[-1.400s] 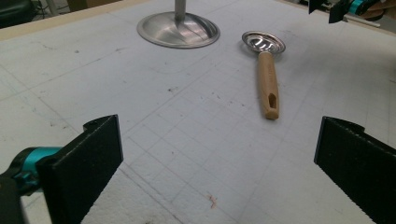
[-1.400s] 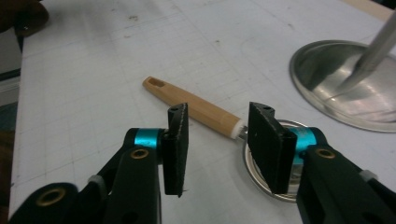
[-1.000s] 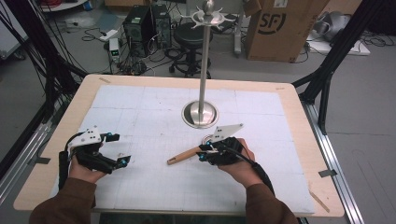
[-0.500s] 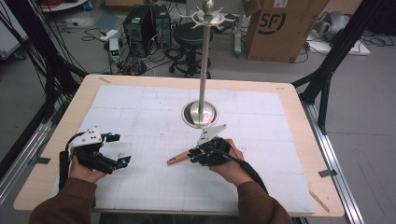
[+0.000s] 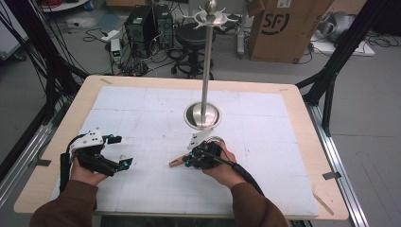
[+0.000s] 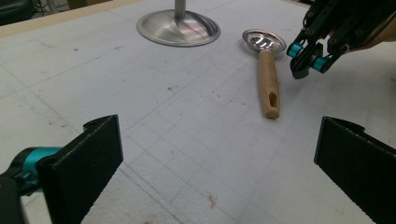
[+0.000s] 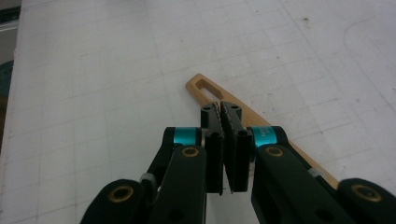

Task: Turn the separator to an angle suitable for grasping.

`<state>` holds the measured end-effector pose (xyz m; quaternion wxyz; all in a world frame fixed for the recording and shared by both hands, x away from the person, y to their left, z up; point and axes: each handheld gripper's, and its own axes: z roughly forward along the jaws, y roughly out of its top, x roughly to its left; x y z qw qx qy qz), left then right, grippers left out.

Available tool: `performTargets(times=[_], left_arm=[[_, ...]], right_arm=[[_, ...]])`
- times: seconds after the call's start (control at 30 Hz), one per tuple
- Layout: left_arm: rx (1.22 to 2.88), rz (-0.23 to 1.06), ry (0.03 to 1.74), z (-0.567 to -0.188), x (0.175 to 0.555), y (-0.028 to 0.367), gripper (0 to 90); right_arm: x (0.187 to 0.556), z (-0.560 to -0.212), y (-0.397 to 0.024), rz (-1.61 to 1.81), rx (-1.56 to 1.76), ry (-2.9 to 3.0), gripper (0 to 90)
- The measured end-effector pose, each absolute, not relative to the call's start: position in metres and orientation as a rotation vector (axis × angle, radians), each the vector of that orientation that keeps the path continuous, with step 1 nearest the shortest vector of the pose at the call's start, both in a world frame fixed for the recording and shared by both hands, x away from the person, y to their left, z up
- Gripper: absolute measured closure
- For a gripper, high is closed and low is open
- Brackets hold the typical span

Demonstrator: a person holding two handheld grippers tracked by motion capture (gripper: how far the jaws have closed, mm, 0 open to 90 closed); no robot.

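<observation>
My right gripper point(image 7: 227, 108), jaws together on nothing, hovers over the wooden-handled spoon point(image 6: 268, 70). It lies near the stand base point(image 5: 202, 116), handle pointing near-left. My left gripper point(image 5: 118, 150) waits open, far left.

Even, diffuse overhead light; we note soft shadows on the white bench point(image 5: 156, 109). Mild glare on the steel stand base point(image 6: 178, 29). High view soft and grainy. Near tongs point(image 7: 226, 140) slightly blurred close up.

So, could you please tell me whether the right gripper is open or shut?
Shut. In its own view the right gripper's fingers meet with nothing between them, above the spoon's wooden handle.
</observation>
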<state>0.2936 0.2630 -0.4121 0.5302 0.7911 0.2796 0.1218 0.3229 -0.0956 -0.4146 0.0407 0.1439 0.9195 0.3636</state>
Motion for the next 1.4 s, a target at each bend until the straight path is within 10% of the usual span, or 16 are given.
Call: performTargets(times=[1.4], left_arm=[[1.889,0.287,0.663,-0.412,0.294,0.263,1.7]], right_arm=[[0.353,-0.436,-0.06,1.036,0.595,2.796,89.3]])
